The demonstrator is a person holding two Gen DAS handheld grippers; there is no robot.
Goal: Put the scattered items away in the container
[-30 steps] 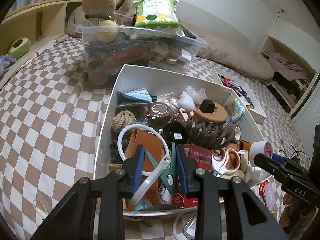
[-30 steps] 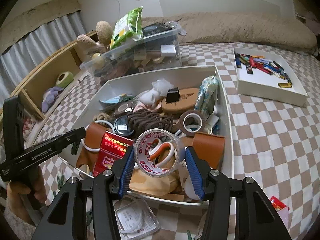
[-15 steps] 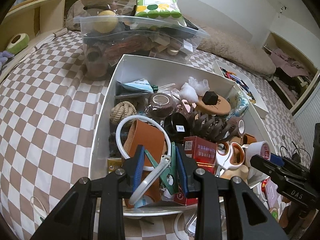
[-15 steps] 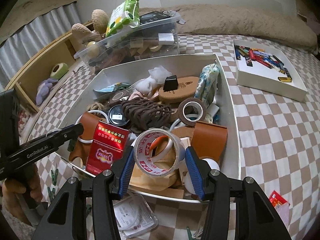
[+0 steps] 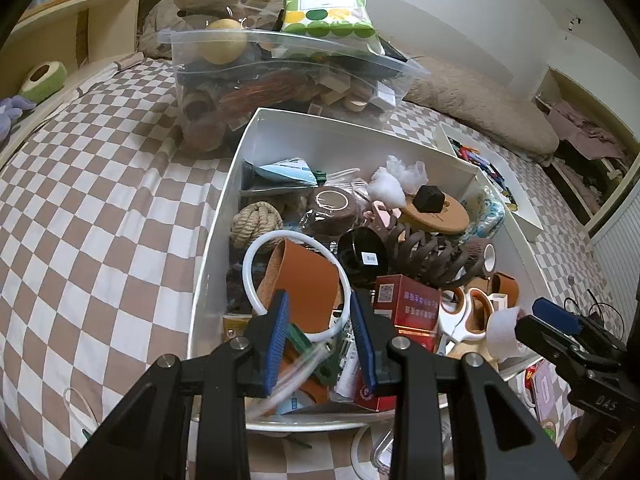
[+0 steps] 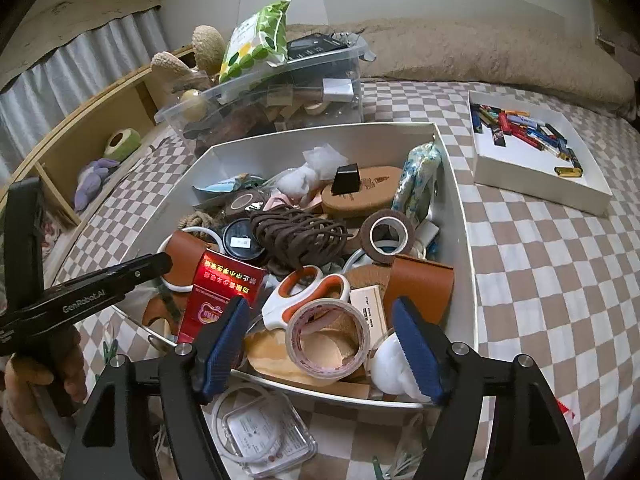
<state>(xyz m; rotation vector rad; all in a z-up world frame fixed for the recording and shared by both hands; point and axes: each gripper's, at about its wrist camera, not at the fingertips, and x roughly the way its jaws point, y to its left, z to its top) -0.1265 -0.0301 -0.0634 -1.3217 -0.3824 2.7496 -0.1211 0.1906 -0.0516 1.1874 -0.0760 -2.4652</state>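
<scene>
The white box [image 6: 460, 216] is already holding most of the items. The right gripper [image 6: 320, 344] has just been spreading its jaws, and the tape roll [image 6: 328, 338] is now lying free in the box, at 12 o'clock from the pads, touching neither. The left gripper [image 5: 320, 340] is standing narrowly apart; a blurred clear packet [image 5: 296, 376] is sitting between its pads, but I cannot tell if they are pinching it. Outside, at 6 o'clock, a plastic pouch [image 6: 260, 436] and green clips [image 6: 108, 354] are waiting on the bedcover [image 6: 540, 260].
</scene>
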